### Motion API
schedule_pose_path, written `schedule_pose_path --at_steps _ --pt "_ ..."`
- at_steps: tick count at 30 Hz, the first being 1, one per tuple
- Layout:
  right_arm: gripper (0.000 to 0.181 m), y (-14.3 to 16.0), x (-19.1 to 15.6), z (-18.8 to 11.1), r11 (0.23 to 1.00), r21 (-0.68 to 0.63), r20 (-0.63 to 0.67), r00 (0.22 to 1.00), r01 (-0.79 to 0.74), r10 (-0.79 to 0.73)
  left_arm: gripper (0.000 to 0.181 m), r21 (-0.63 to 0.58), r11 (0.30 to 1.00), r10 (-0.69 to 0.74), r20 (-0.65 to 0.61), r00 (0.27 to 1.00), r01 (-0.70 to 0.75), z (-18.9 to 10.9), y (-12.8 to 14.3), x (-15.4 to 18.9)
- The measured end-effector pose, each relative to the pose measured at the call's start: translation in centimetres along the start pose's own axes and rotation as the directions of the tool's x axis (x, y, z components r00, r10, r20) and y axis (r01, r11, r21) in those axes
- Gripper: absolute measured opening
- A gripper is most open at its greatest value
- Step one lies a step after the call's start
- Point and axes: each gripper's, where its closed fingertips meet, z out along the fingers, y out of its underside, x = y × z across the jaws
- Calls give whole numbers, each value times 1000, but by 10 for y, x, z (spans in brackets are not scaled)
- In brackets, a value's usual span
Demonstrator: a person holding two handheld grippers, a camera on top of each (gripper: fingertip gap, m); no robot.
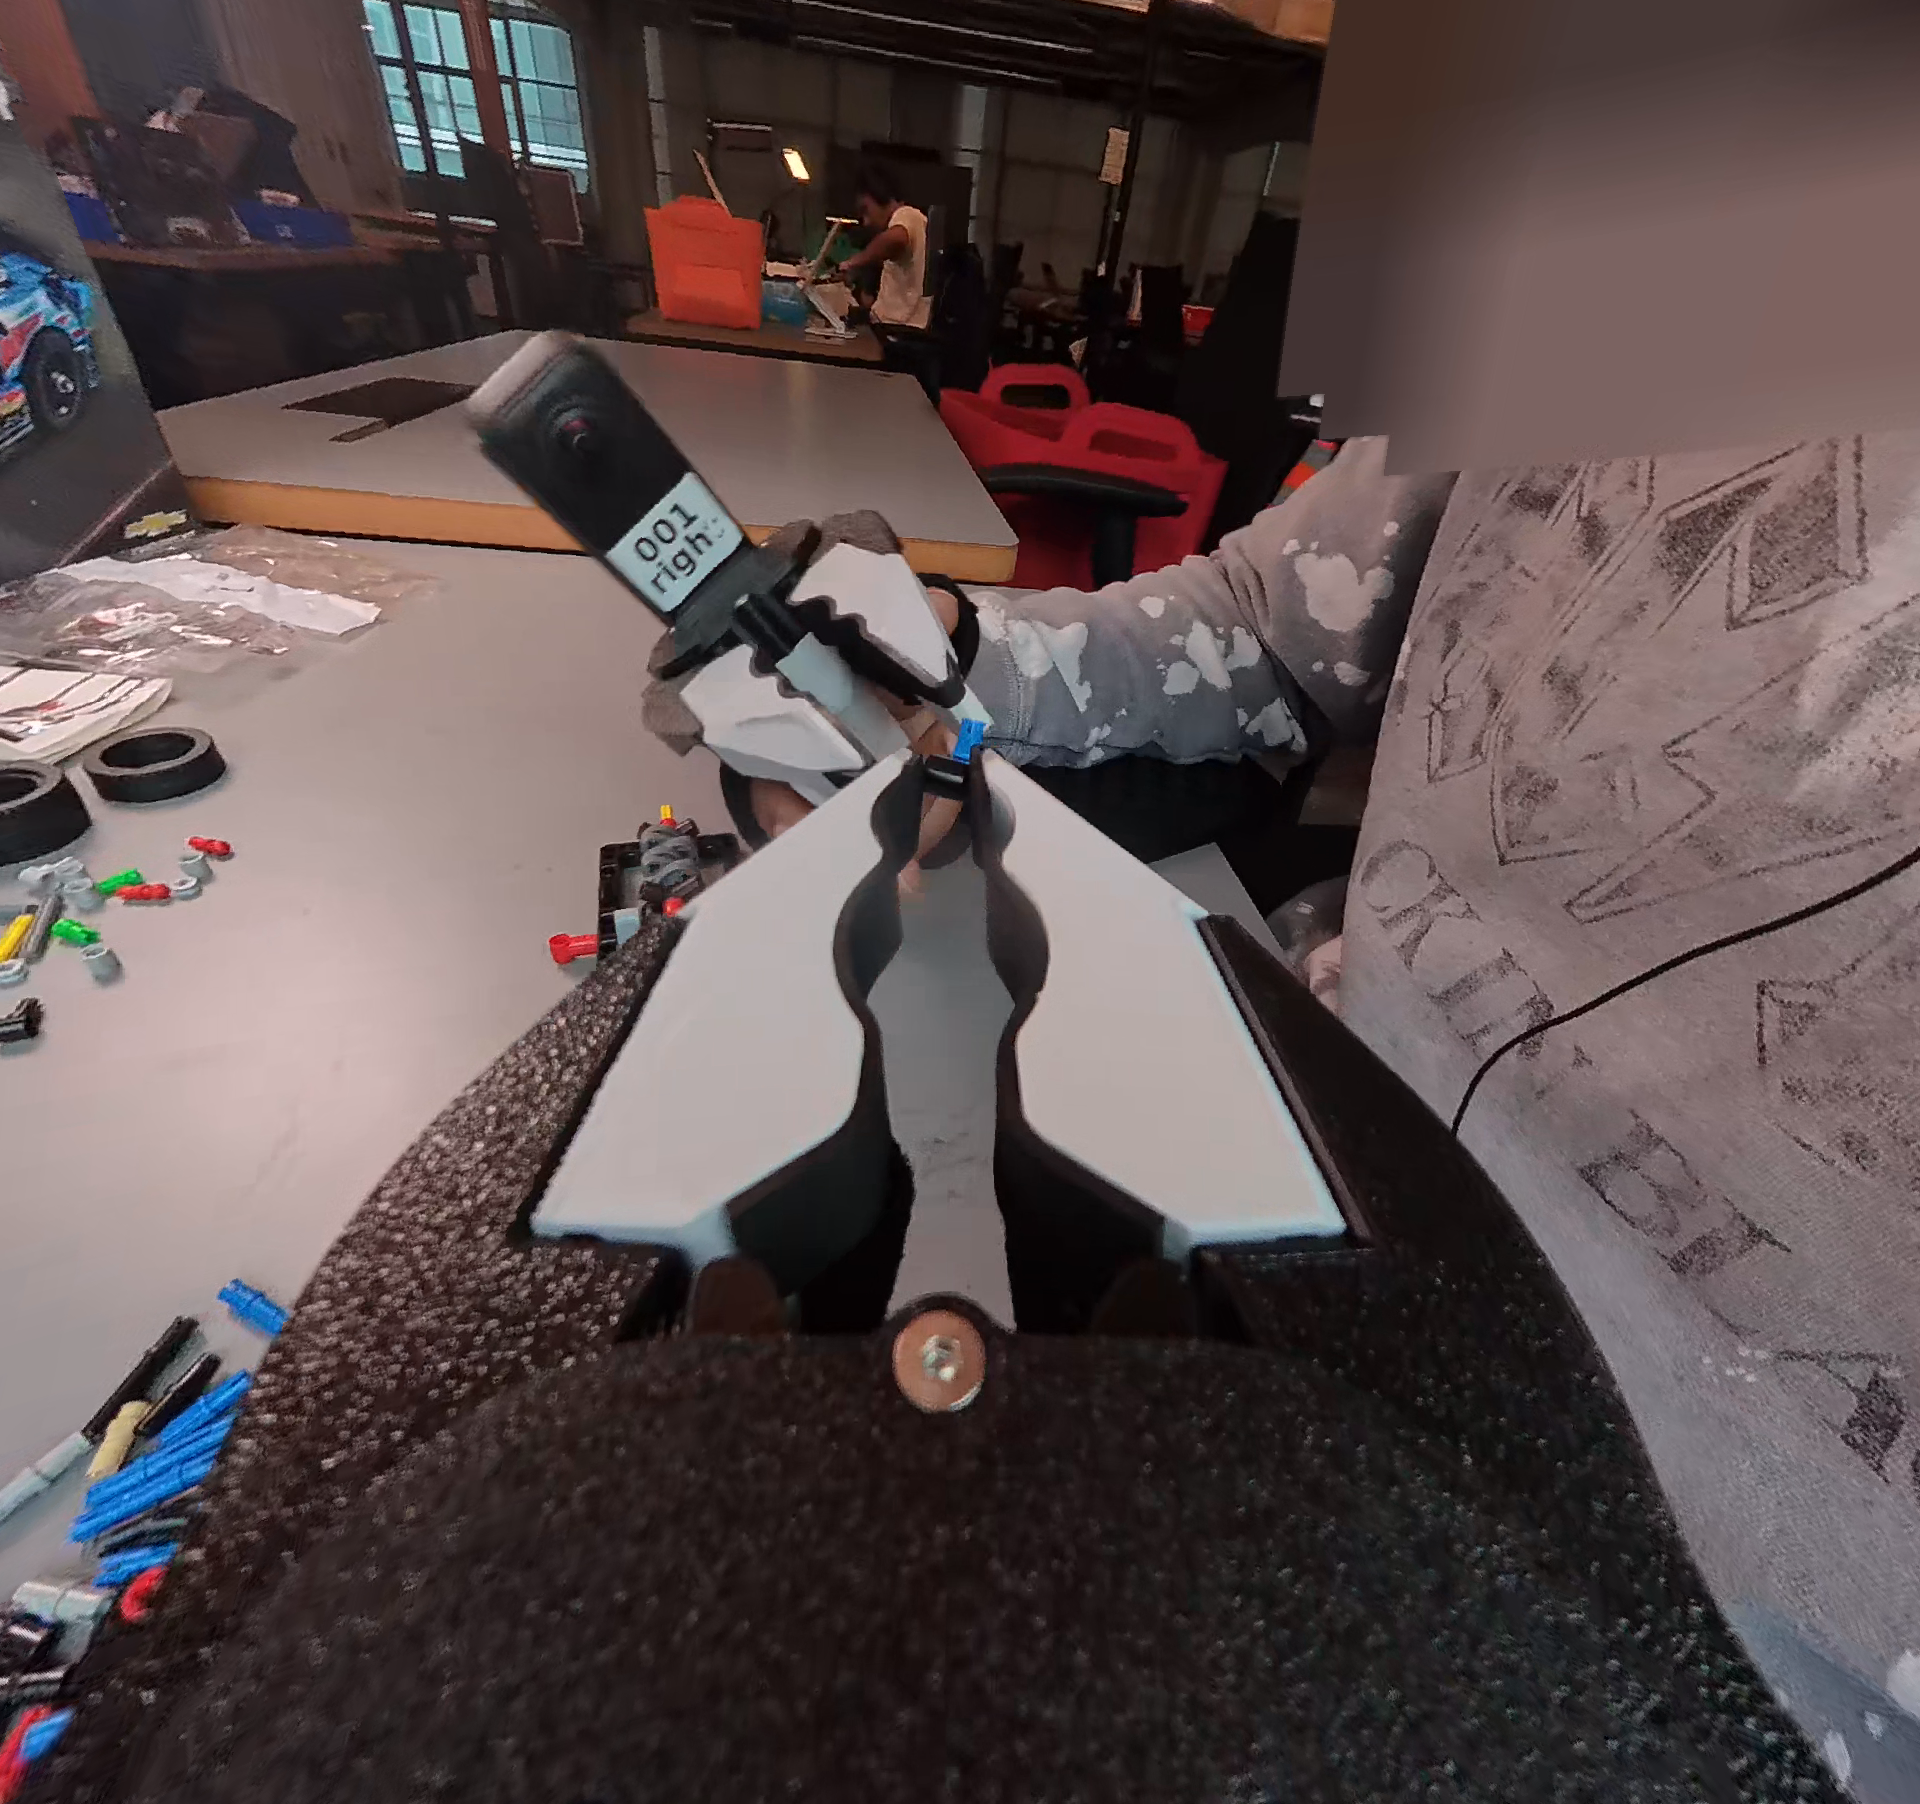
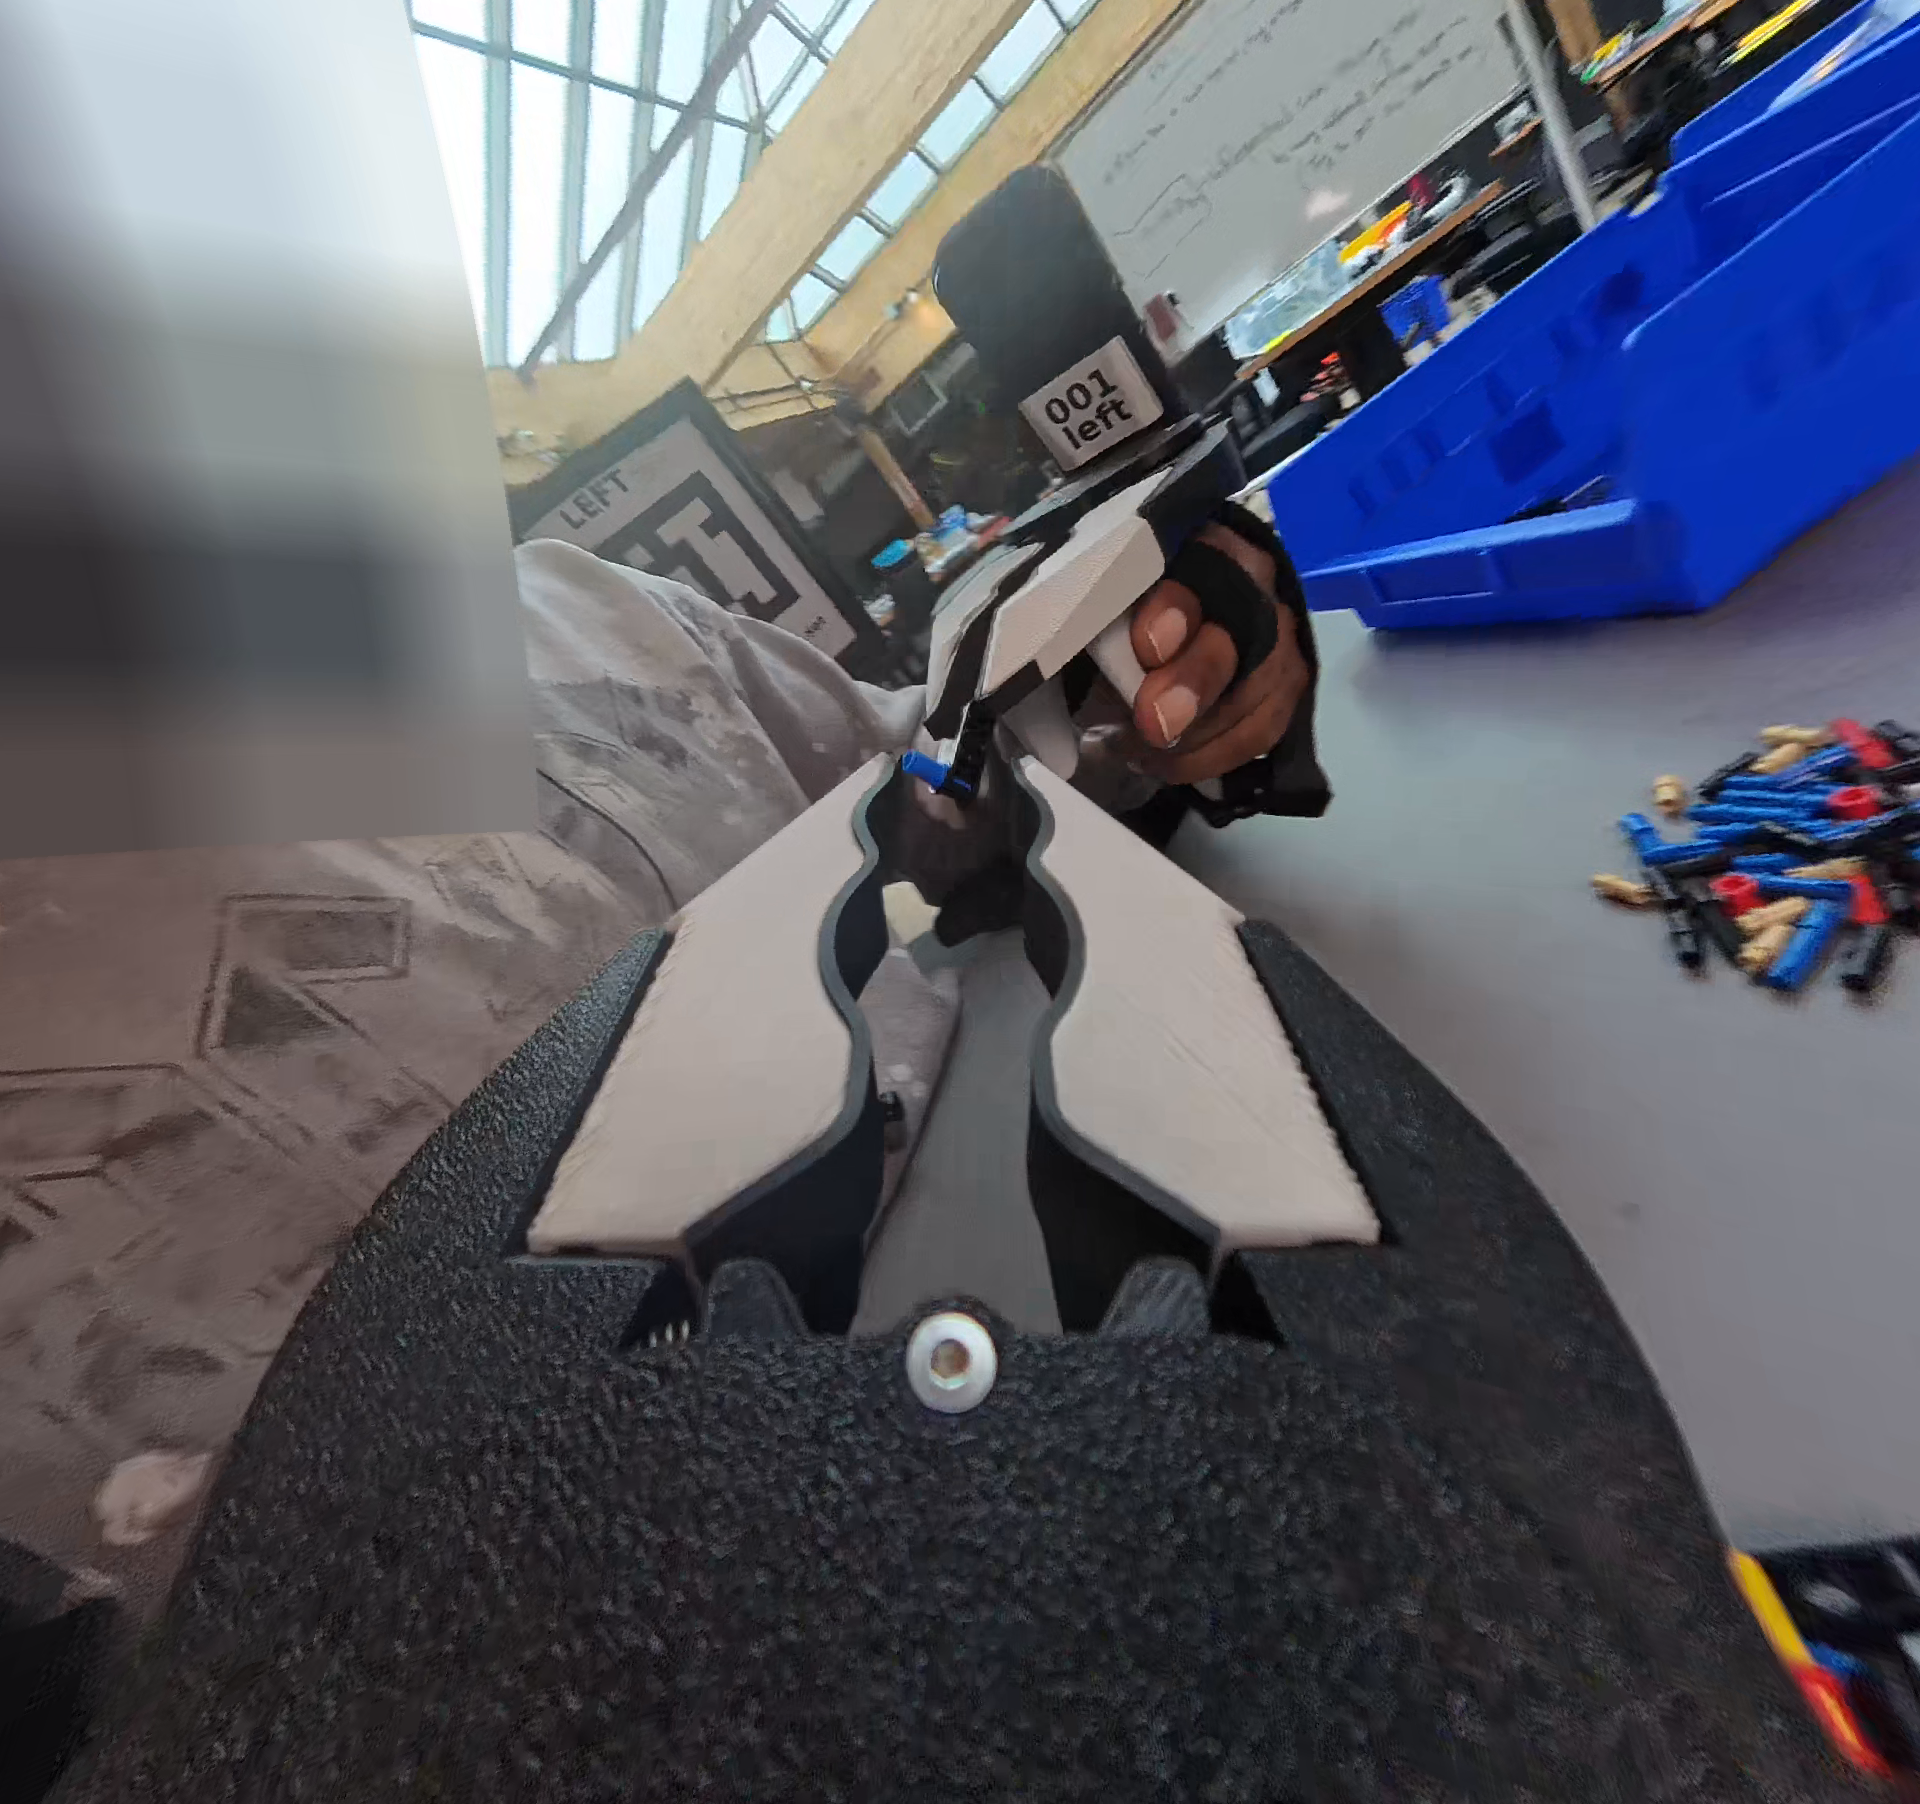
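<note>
Two grippers meeting, left gripper (image 1: 948, 775) pinching black piece (image 1: 940, 774), right gripper (image 2: 951, 778) clamping blue pin (image 2: 925, 769), tyres (image 1: 154, 765) left-view only

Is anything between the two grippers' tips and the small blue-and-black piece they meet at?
Nothing visible. The left gripper and the right gripper meet tip to tip above the grey table. The blue-and-black piece sits right at their tips, and which of them grips it cannot be told. The loose parts lie apart on the table.

- Right gripper (image 2: 948, 780), white-fingered, tips closed on a small black-and-blue plastic pin piece (image 2: 943, 772).
- Left gripper (image 2: 971, 705) meets it (tips hidden).
- Loose blue, black, tan pegs (image 2: 1782, 871) lie on the grey table (image 2: 1558, 1183).
</note>
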Motion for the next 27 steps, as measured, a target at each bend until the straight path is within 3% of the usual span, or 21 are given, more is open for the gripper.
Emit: schedule_pose_path --at_steps 3,5,11,22,27 --pt "24 2 16 -2 974 -74 -187 956 216 -226 8 70 996 -70 80 994 64 -7 -5 -20" --pt "24 -8 20 3 939 -57 -277 898 339 -341 8 152 982 -133 119 984 115 -11 -12 -31" --pt "7 -34 24 9 866 -1 -449 774 499 -446 8 342 905 -298 80 951 254 -10 -22 -42" --pt "7 -31 7 6 904 24 -333 856 427 -396 7 258 941 -239 43 970 220 5 -12 -26" --pt "7 -21 10 5 903 -65 -323 847 425 -422 9 175 967 -198 75 977 183 5 -5 -26"
